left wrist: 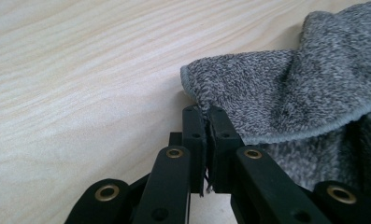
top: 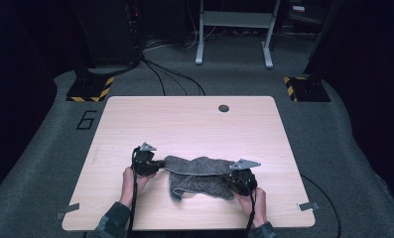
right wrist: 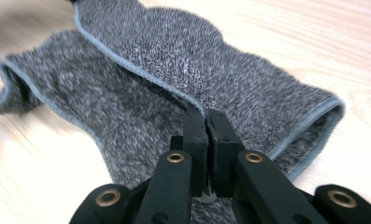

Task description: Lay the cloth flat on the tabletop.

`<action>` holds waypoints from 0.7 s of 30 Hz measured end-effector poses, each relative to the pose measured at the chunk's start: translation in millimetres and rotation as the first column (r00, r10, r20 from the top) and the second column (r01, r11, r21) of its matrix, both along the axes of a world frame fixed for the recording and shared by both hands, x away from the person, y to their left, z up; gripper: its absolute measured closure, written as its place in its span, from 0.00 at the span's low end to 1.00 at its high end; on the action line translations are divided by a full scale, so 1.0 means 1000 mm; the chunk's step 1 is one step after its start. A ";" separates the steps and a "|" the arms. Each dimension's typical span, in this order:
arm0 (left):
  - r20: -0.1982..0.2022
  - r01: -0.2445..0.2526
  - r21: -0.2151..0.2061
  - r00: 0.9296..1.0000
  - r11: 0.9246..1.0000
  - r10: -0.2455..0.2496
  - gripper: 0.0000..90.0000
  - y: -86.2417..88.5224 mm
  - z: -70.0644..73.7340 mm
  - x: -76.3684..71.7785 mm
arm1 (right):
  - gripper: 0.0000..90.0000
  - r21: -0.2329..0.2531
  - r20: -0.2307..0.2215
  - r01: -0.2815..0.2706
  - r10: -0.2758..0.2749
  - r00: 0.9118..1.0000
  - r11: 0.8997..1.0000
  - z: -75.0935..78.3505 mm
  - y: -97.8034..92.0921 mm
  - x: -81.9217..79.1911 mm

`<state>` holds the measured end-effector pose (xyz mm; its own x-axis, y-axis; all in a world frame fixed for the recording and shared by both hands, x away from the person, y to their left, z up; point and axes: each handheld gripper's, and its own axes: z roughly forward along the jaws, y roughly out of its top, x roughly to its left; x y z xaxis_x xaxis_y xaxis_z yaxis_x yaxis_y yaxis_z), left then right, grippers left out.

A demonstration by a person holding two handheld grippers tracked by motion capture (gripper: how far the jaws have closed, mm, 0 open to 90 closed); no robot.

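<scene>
A grey fleecy cloth (top: 199, 174) with a stitched hem lies folded over itself on the near half of the wooden table (top: 184, 124). My left gripper (top: 161, 164) is at the cloth's left end, shut on its hemmed corner (left wrist: 195, 88). My right gripper (top: 232, 178) is at the right end, shut on the hem of the cloth's upper layer (right wrist: 174, 93). In the left gripper view the cloth (left wrist: 290, 93) drapes to the right of the closed jaws. In the right gripper view the cloth (right wrist: 141, 79) stretches away in two layers. A hand holds each gripper from the table's near edge.
A round dark grommet (top: 224, 108) sits near the table's far edge. Metal clips (top: 308, 206) stick out at the near corners. Beyond the table, cables, a white frame (top: 234, 29) and yellow-black striped stand bases (top: 90, 89) sit on the grey carpet.
</scene>
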<state>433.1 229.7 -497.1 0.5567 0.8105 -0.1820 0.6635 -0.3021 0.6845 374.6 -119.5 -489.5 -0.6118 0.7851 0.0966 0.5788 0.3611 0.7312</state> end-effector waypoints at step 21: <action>0.113 -0.097 0.018 0.989 0.995 0.094 0.98 -0.005 0.078 0.078 | 0.99 -0.021 0.060 0.022 -0.021 0.998 1.000 0.078 -0.006 0.111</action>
